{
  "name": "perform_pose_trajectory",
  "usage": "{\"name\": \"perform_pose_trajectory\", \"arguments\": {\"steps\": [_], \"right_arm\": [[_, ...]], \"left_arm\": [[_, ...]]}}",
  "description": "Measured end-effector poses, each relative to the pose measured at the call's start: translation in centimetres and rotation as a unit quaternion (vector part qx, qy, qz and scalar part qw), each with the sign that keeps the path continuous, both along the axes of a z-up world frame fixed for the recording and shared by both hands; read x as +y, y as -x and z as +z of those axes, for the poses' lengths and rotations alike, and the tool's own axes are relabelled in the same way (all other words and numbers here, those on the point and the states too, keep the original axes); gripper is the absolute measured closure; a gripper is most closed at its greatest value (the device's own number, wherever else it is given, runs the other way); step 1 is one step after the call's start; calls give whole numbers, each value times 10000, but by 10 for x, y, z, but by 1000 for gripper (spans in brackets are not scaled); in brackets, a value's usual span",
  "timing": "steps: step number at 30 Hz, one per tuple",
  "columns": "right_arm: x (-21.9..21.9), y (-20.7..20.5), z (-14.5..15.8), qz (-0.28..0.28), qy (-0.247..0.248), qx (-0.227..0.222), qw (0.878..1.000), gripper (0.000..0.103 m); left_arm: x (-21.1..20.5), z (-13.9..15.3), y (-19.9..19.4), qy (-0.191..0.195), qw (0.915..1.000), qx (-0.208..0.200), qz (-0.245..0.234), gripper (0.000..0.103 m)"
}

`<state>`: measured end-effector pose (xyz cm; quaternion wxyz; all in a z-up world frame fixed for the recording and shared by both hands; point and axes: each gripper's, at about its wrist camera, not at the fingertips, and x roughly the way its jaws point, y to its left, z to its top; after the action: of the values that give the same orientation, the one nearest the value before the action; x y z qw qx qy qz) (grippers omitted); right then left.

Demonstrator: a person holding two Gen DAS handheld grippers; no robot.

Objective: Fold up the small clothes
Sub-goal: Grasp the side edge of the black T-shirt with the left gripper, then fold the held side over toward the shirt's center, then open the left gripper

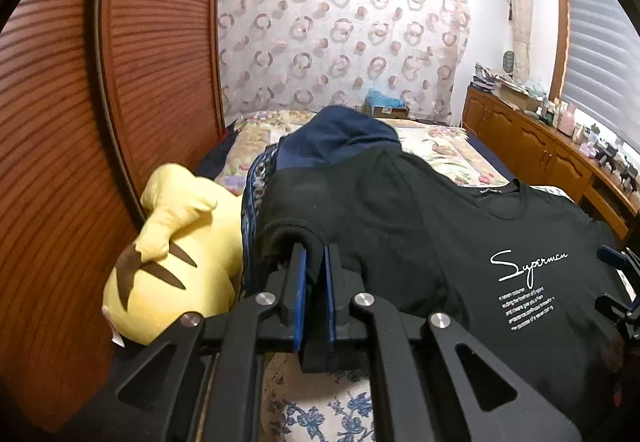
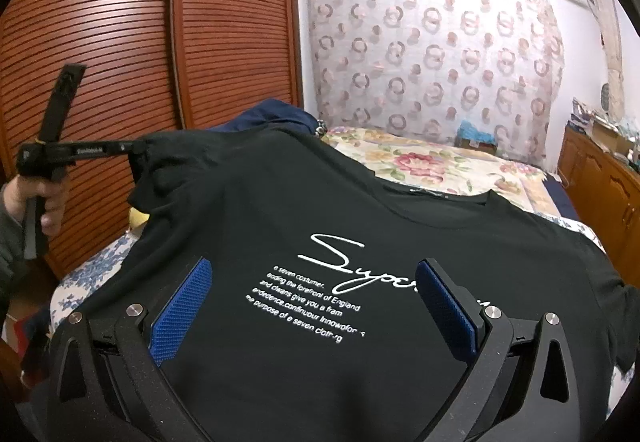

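Shirt (image 2: 280, 210), black, white script, probably lifted

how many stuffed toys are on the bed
1. A yellow plush toy lies at the bed's left edge against the slatted wardrobe door, beside the black t-shirt. The clothes pile may hide others.

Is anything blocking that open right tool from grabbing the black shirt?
Nothing visible. The right gripper hangs open directly over the black T-shirt, jaws spread wide, with only shirt fabric showing between them.
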<state>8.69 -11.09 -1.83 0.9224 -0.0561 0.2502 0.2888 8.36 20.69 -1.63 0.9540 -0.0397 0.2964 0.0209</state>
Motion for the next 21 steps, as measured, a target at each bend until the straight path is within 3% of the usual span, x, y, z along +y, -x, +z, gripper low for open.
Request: {"name": "perform_pose_trajectory", "arguments": {"steps": [5,12,21], "right_arm": [[-4,-2,0,-55,-44,22,10000,0],[-7,-2,0,-67,-54,17,10000,0],[-9,-2,0,-85,-54,8,9999,0]], "left_arm": [[-7,-4,1,-102,9997,216,24,98],[-10,-38,9,164,9986,503,26,98],[-28,-7,14,66,9998,-27,-208,103]]}}
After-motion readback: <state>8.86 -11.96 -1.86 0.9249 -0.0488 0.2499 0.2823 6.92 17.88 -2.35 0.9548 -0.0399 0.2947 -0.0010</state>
